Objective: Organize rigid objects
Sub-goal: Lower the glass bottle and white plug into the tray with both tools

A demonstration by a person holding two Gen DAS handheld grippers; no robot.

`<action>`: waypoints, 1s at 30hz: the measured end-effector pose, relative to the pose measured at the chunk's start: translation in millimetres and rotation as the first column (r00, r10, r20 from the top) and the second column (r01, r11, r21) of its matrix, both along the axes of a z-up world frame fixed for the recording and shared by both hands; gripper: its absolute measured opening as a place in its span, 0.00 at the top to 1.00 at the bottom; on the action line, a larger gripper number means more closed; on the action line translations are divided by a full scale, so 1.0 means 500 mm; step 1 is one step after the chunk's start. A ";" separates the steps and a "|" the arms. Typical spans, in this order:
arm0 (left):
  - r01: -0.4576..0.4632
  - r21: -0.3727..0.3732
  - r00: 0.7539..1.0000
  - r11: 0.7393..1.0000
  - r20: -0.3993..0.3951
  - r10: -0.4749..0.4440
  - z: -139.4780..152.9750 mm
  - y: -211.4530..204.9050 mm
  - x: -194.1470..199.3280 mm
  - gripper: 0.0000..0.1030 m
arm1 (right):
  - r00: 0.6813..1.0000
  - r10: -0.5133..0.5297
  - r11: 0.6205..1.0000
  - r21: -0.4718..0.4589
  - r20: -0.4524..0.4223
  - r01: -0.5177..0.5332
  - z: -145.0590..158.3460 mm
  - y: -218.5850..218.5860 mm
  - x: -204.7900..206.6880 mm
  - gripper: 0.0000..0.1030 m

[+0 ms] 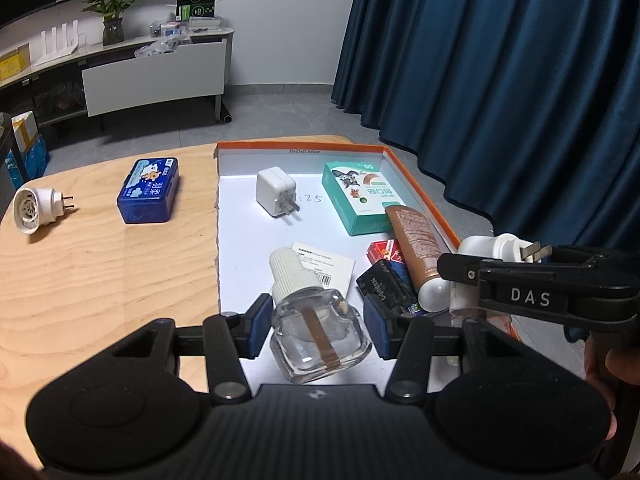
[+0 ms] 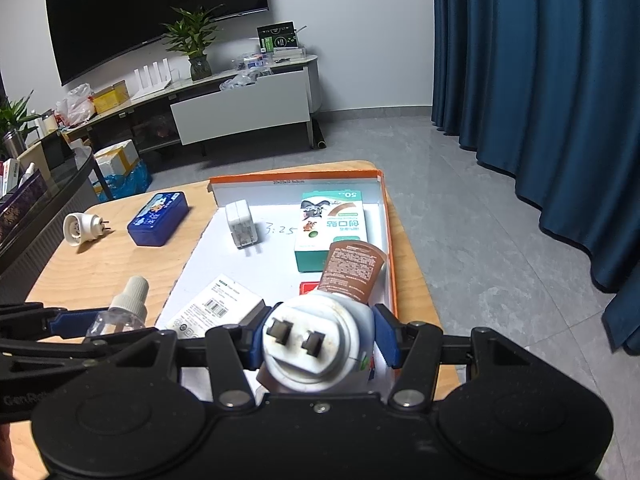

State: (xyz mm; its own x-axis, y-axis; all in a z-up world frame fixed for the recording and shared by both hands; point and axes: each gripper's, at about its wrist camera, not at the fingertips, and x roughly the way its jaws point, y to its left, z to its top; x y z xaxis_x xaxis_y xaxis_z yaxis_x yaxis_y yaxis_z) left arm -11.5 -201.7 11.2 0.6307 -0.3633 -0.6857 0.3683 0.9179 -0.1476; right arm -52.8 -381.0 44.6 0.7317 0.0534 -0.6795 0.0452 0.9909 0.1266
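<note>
The left gripper [image 1: 316,320], blue pads pinching a clear glass refill bottle with a white ribbed cap [image 1: 316,316] at lower centre above the white orange-rimmed tray [image 1: 240,208], risks the smooth glass slipping, while the right gripper [image 2: 320,340], clamping a white plug-in vaporizer [image 2: 316,344] close alongside, risks collision.

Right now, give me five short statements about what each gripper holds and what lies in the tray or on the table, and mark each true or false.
1. The left gripper holds a clear glass bottle with a white cap. True.
2. The right gripper is empty. False: it grips a white plug-in device, prongs facing the camera.
3. The blue tin lies inside the tray. False: it sits on the wooden table.
4. A white charger lies in the tray. True.
5. The brown tube stands upright. False: it lies slanted.
</note>
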 end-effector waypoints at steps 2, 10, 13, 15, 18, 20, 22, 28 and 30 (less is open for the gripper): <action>-0.002 0.001 1.000 1.000 -0.003 0.002 -0.002 0.000 0.001 0.51 | 1.000 -0.001 1.000 0.002 -0.003 0.001 -0.002 -0.002 0.001 0.38; 0.000 0.000 1.000 1.000 -0.012 0.000 -0.008 -0.003 0.004 0.51 | 1.000 -0.006 1.000 -0.008 -0.022 0.005 -0.013 -0.006 0.004 0.38; 0.001 0.000 1.000 1.000 -0.014 -0.001 -0.010 -0.003 0.006 0.51 | 1.000 -0.003 1.000 -0.009 -0.027 0.002 -0.016 -0.006 0.004 0.38; 0.001 0.000 1.000 1.000 -0.016 -0.001 -0.011 -0.004 0.006 0.51 | 1.000 -0.001 1.000 -0.005 -0.028 0.001 -0.016 -0.005 0.005 0.38; 0.001 -0.001 1.000 1.000 -0.017 -0.001 -0.012 -0.003 0.008 0.51 | 0.999 0.004 1.000 -0.007 -0.034 -0.004 -0.018 -0.002 0.010 0.38; 0.000 0.000 1.000 1.000 -0.018 0.000 -0.013 -0.004 0.007 0.51 | 0.999 0.006 1.000 -0.006 -0.038 -0.007 -0.019 0.001 0.010 0.37; 0.002 0.001 1.000 1.000 -0.019 -0.002 -0.014 -0.005 0.007 0.51 | 0.999 0.008 1.000 -0.003 -0.042 -0.008 -0.021 0.002 0.011 0.37; 0.005 0.000 1.000 1.000 -0.024 -0.005 -0.017 -0.007 0.006 0.51 | 1.000 0.001 1.000 0.012 0.006 -0.001 -0.002 0.000 0.004 0.33; 0.006 0.000 1.000 1.000 -0.027 -0.006 -0.019 -0.008 0.006 0.51 | 0.999 -0.015 1.000 0.015 0.035 0.015 0.010 -0.005 0.000 0.33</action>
